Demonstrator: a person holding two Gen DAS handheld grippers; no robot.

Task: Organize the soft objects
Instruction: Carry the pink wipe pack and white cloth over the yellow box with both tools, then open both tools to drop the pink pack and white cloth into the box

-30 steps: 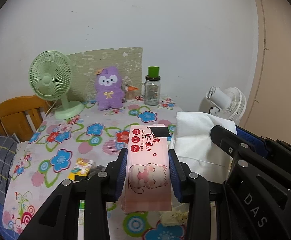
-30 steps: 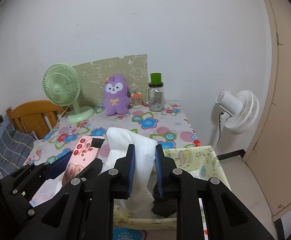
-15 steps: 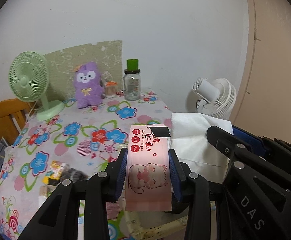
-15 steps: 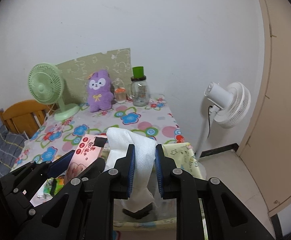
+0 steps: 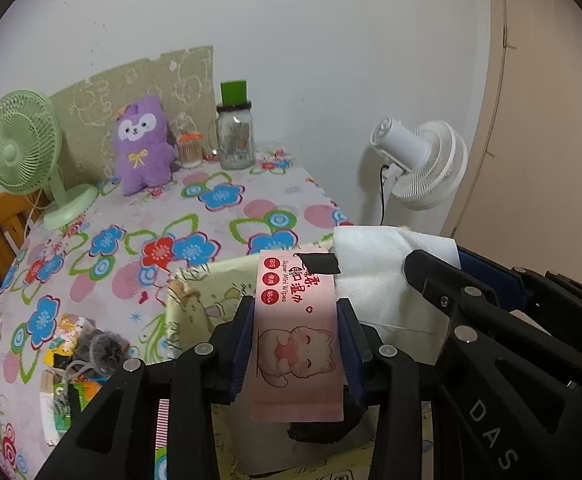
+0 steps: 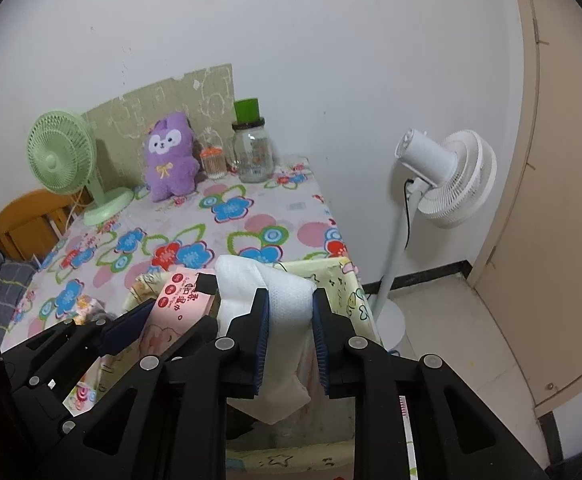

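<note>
Left gripper (image 5: pixel 295 344): we see its blue-padded jaws clamped on the long sides of a pink soft pack of mini wet wipes printed with a cartoon cat (image 5: pixel 297 332), held above the bin.
Right gripper (image 6: pixel 290 338): its jaws pinch a white folded soft cloth or tissue pack (image 6: pixel 287 300), whose lower corner hangs free below the pads.
Destination: a pale yellow fabric storage bin with cartoon line drawings (image 6: pixel 351 292) stands just beside the table's near right corner; both held items hover over its open top.
Bin contents: we make out something dark low inside, under the wipes, but the view is too blocked to say what it is.
Done so far: both items are lifted and carried over the bin; we judge the transport step nearly complete.
Left to do: lower and let go of both items; neither is yet resting in the bin.
Still on the table: a small heap of colourful packets and a grey fuzzy item (image 5: pixel 87 354) lies at the near left of the flowered tablecloth (image 5: pixel 195 216), and a purple plush toy with a yellow bow (image 5: pixel 143 146) sits at the far edge; we judge these may be later candidates.
</note>
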